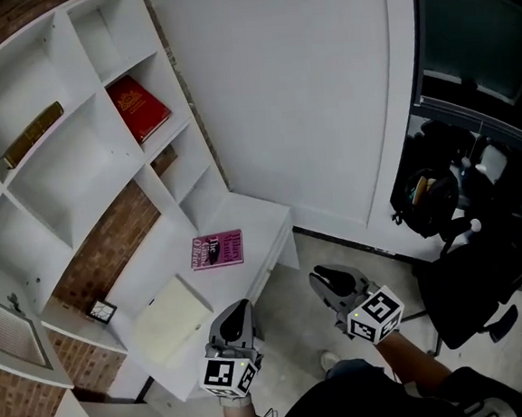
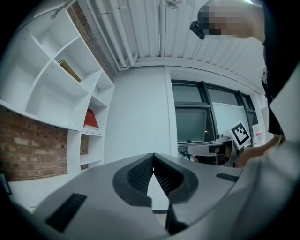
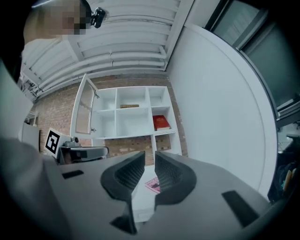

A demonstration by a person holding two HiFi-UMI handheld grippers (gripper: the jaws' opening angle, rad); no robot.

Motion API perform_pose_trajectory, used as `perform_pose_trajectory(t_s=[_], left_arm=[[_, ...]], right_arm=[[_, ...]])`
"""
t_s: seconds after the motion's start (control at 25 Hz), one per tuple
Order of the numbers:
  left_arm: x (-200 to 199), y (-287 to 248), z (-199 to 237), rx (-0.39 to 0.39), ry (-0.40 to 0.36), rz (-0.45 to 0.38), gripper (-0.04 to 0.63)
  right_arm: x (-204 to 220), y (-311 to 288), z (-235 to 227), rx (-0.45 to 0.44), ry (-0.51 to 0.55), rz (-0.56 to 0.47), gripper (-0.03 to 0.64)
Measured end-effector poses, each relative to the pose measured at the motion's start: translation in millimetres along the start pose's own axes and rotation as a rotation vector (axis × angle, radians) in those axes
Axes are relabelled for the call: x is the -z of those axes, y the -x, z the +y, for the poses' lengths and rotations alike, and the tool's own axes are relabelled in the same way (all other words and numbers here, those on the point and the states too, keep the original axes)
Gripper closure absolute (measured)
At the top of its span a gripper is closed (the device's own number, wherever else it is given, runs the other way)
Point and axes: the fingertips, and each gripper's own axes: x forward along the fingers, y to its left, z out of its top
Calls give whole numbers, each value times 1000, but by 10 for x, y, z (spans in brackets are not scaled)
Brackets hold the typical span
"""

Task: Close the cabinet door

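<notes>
- Cabinet door [image 1: 3, 331] is cut off by the left edge in the head view. Only a strip w/ a pale panel shows.
- The right gripper view shows the whole door. It stands swung open at the left end of the white shelf unit [image 1: 76, 165], well out from the cubbies.
- Dark clutter [image 1: 442, 201] sits at the right, under the window. It's all black shapes and I can't tell what's what.
- Small dark framed thing [image 1: 102, 310] on a low shelf by the brick wall is too small to make out.
- The person's arms are mostly out of frame at the bottom. Only a dark sleeve shows, behind the right-hand tool.
- Left gripper [image 1: 237, 316] is held low in front of the person and points about level. It's at the near edge of the white surface [image 1: 263, 214]. Jaws are together, pads meeting at the tip, nothing btwn them.
- Right gripper [image 1: 331, 281] is beside it but apart from it, over the floor and also about level. Jaws are drawn together w/ just a thin slit, nothing in it.
- Neither gripper touches the door; both are well apart from it.
- Cubbies: a red book [image 1: 139, 107] leans in one upper cubby. A brown book [image 1: 32, 134] lies in the next cubby over.
- On the surface, a pink book [image 1: 217, 249] lies flat. A cream pad [image 1: 171, 320] lies nearer the left gripper.
</notes>
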Motion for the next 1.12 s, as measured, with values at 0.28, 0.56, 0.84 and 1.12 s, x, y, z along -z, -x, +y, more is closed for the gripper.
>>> perform_pose_trajectory(t_s=[0.28,0.56,0.84,1.12], left_arm=[[-66,-454,396,-154,-6,9,588],[-66,-299,754,-320,-22,27,588],[-116,243,1122,-490,-22,41,588],[-276,1062,1597,-682,-35,13,588]], right_arm=[[-147,-684,-460,-138,-19,18,561],[-208,-1297,-363,-307,-28,42,560],[-341,-1834,165,-462,-50,34,560],[-467,-2363,1157,-641,-54,17,560]])
